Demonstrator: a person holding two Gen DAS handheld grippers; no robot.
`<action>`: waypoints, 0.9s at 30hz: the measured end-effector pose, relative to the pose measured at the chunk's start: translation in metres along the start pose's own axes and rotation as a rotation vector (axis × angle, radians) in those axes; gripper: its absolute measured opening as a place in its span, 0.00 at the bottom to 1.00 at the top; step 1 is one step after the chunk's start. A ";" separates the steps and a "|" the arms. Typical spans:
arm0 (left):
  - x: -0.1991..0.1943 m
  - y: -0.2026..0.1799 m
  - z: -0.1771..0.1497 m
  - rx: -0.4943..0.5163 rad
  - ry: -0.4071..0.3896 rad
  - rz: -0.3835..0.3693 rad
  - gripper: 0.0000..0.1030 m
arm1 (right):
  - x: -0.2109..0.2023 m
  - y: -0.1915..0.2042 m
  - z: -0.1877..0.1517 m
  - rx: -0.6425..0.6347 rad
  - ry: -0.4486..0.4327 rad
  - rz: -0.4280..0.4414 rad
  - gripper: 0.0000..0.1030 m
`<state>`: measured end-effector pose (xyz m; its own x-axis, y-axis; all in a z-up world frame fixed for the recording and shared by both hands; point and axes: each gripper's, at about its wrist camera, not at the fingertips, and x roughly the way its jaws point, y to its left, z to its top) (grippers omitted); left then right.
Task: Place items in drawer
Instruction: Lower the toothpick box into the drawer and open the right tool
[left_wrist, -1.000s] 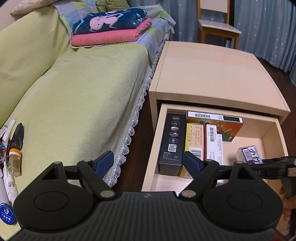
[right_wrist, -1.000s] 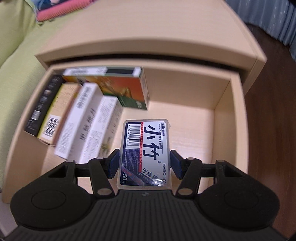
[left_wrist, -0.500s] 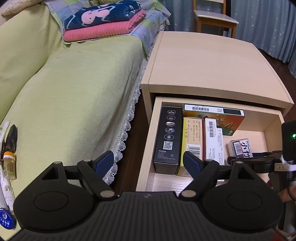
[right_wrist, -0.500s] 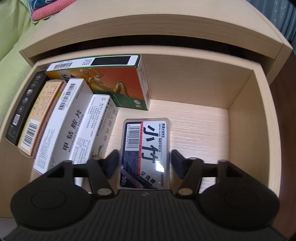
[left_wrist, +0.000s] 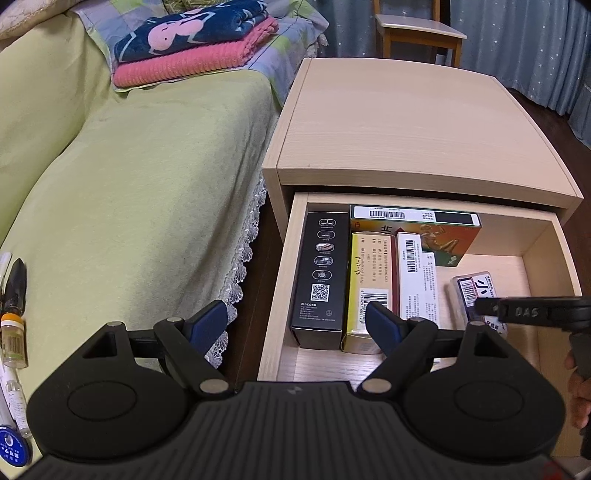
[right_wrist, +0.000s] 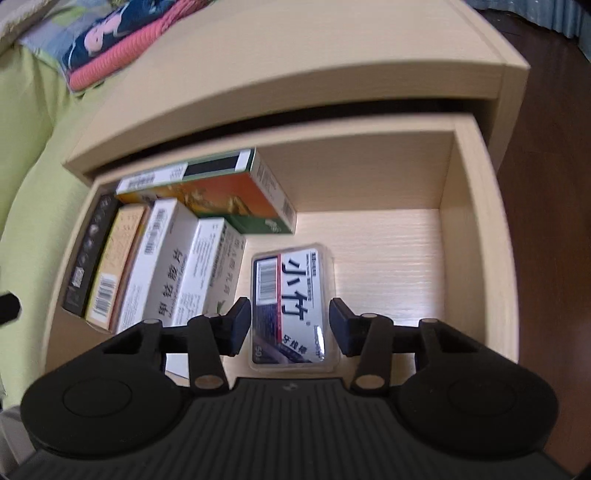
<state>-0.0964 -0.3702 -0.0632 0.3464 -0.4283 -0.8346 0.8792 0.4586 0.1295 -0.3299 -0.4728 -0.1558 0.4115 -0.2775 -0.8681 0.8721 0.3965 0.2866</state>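
Note:
The light wood drawer (right_wrist: 476, 240) (left_wrist: 280, 280) stands pulled out. A clear floss-pick box (right_wrist: 291, 302) (left_wrist: 474, 291) with a blue-and-white label lies flat on the drawer floor, right of the upright boxes. My right gripper (right_wrist: 290, 321) hovers just above it, open, fingers either side and not gripping. One right gripper finger (left_wrist: 532, 314) shows in the left wrist view, crossing in front of the box. My left gripper (left_wrist: 295, 325) is open and empty, above the gap between bed and nightstand.
A black box (left_wrist: 321, 273), a yellow box (left_wrist: 369, 280), white boxes (left_wrist: 417, 277) and a green-orange box (left_wrist: 417, 218) fill the drawer's left and back. The nightstand top (left_wrist: 406, 125) overhangs the drawer. Small items, including a vial (left_wrist: 13, 339), lie on the green bed (left_wrist: 129, 184).
The right gripper let go of the floss-pick box, which now rests on the drawer floor, and drew back up. The left gripper shifted slightly left.

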 end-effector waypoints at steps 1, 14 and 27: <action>0.001 -0.001 0.000 0.001 0.002 0.000 0.81 | -0.002 0.000 0.002 -0.015 -0.002 -0.014 0.38; 0.003 -0.015 0.000 0.033 0.006 -0.012 0.81 | 0.006 0.001 0.007 -0.142 0.017 -0.060 0.22; -0.001 -0.014 -0.002 0.033 0.000 -0.013 0.81 | 0.016 0.007 0.013 -0.084 -0.006 0.024 0.22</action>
<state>-0.1103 -0.3744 -0.0653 0.3350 -0.4341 -0.8363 0.8940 0.4267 0.1366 -0.3140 -0.4863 -0.1626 0.4336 -0.2719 -0.8591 0.8370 0.4748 0.2722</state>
